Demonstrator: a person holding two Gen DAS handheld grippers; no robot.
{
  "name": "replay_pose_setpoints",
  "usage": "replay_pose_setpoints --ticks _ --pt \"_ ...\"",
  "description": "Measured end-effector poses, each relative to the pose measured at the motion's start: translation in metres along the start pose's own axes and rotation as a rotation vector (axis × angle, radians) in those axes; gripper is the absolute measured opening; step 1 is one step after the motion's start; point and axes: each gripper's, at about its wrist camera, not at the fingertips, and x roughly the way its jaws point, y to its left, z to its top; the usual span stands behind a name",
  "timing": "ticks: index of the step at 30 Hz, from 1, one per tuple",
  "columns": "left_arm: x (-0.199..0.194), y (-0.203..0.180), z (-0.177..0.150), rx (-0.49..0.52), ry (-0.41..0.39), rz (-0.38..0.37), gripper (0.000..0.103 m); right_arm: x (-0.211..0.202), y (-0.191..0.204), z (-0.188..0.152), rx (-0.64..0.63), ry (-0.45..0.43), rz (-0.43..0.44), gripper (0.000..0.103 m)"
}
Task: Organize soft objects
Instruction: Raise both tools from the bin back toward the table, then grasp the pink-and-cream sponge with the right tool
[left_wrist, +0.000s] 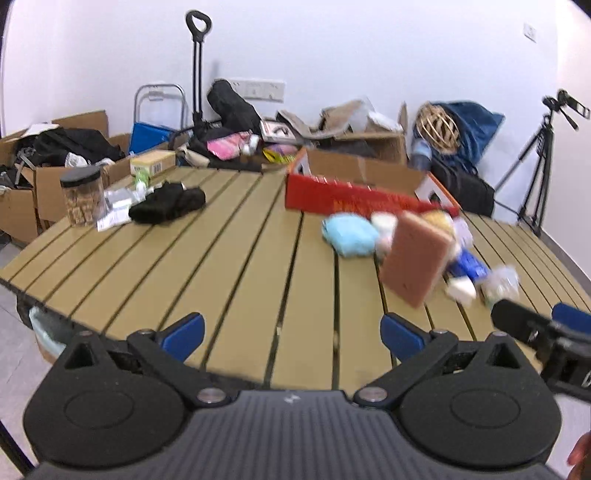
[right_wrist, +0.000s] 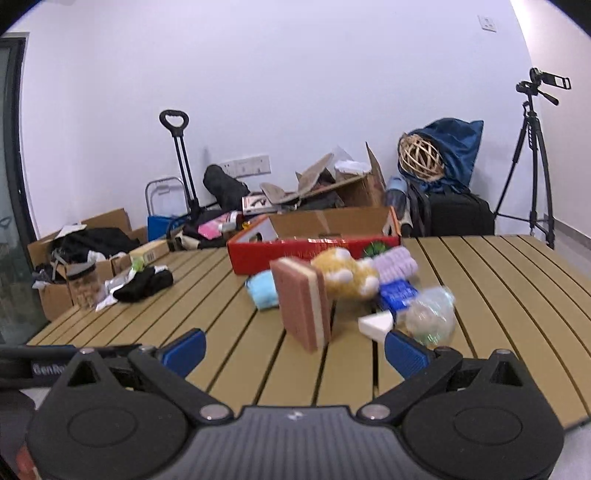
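1. The left gripper (left_wrist: 291, 334) hangs over the near edge of the slatted table (left_wrist: 207, 258) with its jaws spread wide and nothing between its blue fingertips (left_wrist: 184, 334).
2. The right gripper (right_wrist: 295, 350) is also over the near edge, jaws wide and empty, pointed at the pile of soft things.
3. A pink sponge (right_wrist: 304, 302) with a pale layer stands tilted on the table just ahead of the right gripper, apart from both fingers.
4. Behind the sponge lie a light blue cloth (right_wrist: 263, 291), a yellow plush toy (right_wrist: 347, 277) and a lilac fluffy piece (right_wrist: 395, 264), all close together and blurred.
5. To the right of the sponge sit a blue packet (right_wrist: 399, 297), a white wedge (right_wrist: 376, 323) and a crumpled clear bag (right_wrist: 430, 315).
6. A red box (right_wrist: 314, 251) with open cardboard flaps stands just behind the pile.
7. At the far left of the table are a black cloth (left_wrist: 168, 203) and a jar (left_wrist: 83, 195) with a black lid.
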Motion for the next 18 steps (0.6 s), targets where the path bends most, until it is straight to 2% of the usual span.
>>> replay_pose_setpoints --ticks 3,7,14,17,18 --pt "0.015 0.002 0.004 -0.005 -0.034 0.027 0.103 0.031 -0.001 -0.001 -0.008 -0.026 -0.004 0.103" --pt "0.039 0.006 0.001 -0.015 -0.021 0.037 0.103 0.079 -0.003 -0.005 -0.019 -0.030 -0.024 0.103" --pt "0.059 0.008 -0.003 0.017 -0.033 0.035 0.103 0.142 0.006 0.000 -0.155 -0.039 -0.097 0.102" --pt "0.064 0.009 -0.005 0.025 -0.033 0.034 0.103 0.159 0.007 0.001 -0.184 -0.028 -0.104 0.095" --pt "0.065 0.009 -0.006 0.029 -0.033 0.036 0.103 0.163 0.009 0.000 -0.198 -0.024 -0.110 0.089"
